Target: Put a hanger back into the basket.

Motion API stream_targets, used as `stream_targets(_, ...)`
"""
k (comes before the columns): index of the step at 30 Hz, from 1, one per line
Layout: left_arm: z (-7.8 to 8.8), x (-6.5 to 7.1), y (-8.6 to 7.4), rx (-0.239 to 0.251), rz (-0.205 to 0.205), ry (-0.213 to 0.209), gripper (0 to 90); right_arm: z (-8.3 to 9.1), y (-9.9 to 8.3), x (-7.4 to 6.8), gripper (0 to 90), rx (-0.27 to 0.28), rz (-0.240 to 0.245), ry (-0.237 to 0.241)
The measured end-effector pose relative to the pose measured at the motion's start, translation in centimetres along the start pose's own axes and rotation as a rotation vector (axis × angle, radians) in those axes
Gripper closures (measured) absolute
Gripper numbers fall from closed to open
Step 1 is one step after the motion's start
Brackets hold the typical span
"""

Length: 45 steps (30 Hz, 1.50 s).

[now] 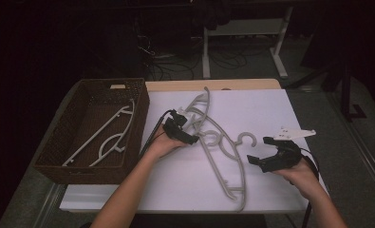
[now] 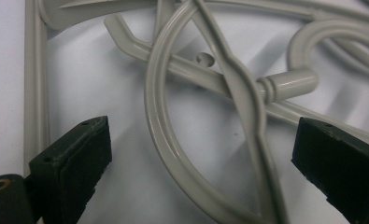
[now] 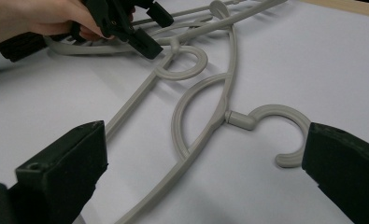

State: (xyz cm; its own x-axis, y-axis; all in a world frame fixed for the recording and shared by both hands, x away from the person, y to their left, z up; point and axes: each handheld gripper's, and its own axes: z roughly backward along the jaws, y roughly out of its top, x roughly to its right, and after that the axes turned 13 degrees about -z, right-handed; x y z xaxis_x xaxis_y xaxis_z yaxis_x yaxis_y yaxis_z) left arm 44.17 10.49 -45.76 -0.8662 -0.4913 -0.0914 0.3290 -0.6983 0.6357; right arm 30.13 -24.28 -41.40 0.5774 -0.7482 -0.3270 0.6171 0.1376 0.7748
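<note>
Several grey plastic hangers (image 1: 225,152) lie crossed over each other on the white table top (image 1: 270,109). My left gripper (image 1: 189,128) is open and hovers just over the upper part of the pile, its jaws either side of a curved hanger bar (image 2: 155,98) and a hook neck (image 2: 289,81). My right gripper (image 1: 258,149) is open at the right, close to the hook (image 1: 245,138) of one hanger. That hook (image 3: 278,108) lies between its spread jaws, farther ahead. The left gripper (image 3: 140,28) appears there at the top left, in a hand.
A brown wicker basket (image 1: 57,142) stands at the table's left edge with a white hanger (image 1: 111,135) lying inside. A wooden strip (image 1: 213,84) runs along the table's far edge. Beyond it are dark floor, cables and a white desk frame (image 1: 280,47).
</note>
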Motion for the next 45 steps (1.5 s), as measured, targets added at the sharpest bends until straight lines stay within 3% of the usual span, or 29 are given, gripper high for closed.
stream_targets(5,-0.4,0.1,0.4,-0.011,-0.011,0.012,8.0,0.0,0.0,0.0,0.0,0.001,0.0,0.0)
stream_targets(10,-0.4,-0.1,0.6,0.01,-0.016,-0.02,14.9,0.1,0.1,0.0,0.0,0.003,-0.003,0.004)
stream_targets(14,-0.3,0.0,0.5,0.008,-0.038,-0.014,17.8,0.1,0.1,0.0,0.0,0.004,-0.006,0.008)
stream_targets(18,0.0,-0.2,0.4,0.018,-0.041,-0.012,34.3,0.1,0.1,0.0,0.0,0.004,-0.006,0.01)
stream_targets(36,0.8,0.6,0.3,-0.001,-0.006,-0.013,38.7,0.3,0.2,0.1,0.0,0.013,-0.006,0.009)
stream_targets(42,1.4,0.5,0.9,0.021,0.0,0.016,39.0,0.4,0.2,0.1,0.0,0.013,-0.007,0.01)
stream_targets(45,2.2,0.4,2.1,0.032,0.002,0.028,39.2,0.3,0.2,0.1,0.0,0.012,-0.006,0.01)
